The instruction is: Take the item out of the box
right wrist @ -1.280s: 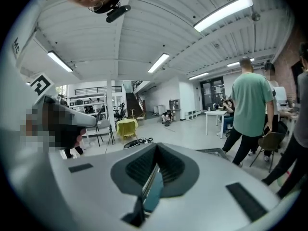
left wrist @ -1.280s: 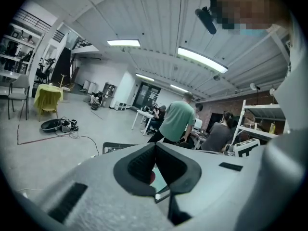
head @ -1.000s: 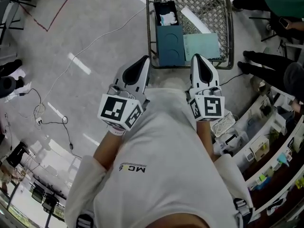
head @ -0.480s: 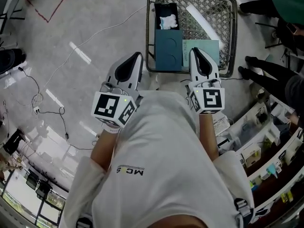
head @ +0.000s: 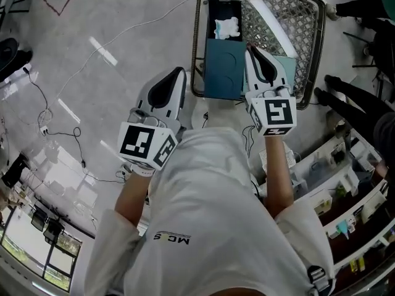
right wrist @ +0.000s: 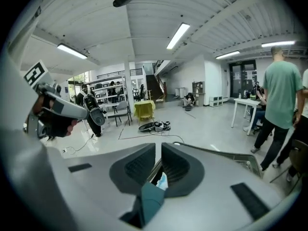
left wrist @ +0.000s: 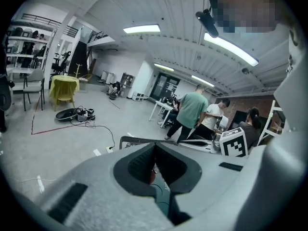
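Note:
A wire basket [head: 199, 42] on the floor holds an open dark teal box [head: 223, 66] with a white crumpled item [head: 226, 26] in its far end. My right gripper [head: 252, 49] reaches over the basket's near rim, above the box's right edge and its pale flap [head: 291, 63]. Its jaws are opening and stand a narrow slit apart with nothing between them; below them show the teal box [right wrist: 151, 201] and the white item [right wrist: 162, 181]. My left gripper [head: 178, 71] hangs left of the basket, outside its rim, pads together and empty.
Cables [head: 43, 113] and a red tape line [head: 55, 5] lie on the grey floor at the left. Shelves with small goods [head: 345, 184] and a person's legs [head: 345, 91] stand close at the right. Several people [left wrist: 190, 112] stand beyond the basket.
Both grippers have moved forward toward the basket. The right one has passed from the basket's near rim to above the box; the left stays outside.

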`<state>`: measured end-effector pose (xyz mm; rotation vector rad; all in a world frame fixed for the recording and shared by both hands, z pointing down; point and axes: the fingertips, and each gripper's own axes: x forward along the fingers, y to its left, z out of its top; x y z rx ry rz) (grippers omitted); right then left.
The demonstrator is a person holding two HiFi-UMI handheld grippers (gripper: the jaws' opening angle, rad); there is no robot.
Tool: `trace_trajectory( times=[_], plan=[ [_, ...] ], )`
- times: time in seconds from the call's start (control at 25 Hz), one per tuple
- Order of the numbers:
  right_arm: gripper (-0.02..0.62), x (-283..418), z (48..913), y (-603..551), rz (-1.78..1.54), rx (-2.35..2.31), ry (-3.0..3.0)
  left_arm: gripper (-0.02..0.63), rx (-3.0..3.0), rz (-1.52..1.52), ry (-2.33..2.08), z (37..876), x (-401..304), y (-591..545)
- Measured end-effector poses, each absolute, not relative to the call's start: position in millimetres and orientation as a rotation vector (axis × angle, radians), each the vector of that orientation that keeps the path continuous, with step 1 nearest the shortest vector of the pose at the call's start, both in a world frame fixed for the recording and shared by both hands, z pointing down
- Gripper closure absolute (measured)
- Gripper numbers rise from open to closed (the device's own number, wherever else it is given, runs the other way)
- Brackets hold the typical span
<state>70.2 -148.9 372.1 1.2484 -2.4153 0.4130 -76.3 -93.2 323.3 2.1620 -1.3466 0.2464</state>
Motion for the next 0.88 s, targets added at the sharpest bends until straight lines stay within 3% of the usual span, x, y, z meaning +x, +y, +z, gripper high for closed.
trace_trajectory(
  times=[0.2,0.52,0.88],
  plan=[
    [0.492,55.3,425.9,-175.1,0.461,1.07,-2.372,0.583,2.105,0.292,-1.349,354.1,-84.2,-104.3],
    [0.475,52.3,508.1,-203.5,0.453,0.848,-2.267,0.583,2.034,0.343,-1.345,409.6,-85.4,-115.3],
    [0.411,34.2,580.3,-209.5,0.383,0.491,-2.148,0.583,1.977,0.348,-1.332,458.0,-79.7,-126.2]
  ],
)
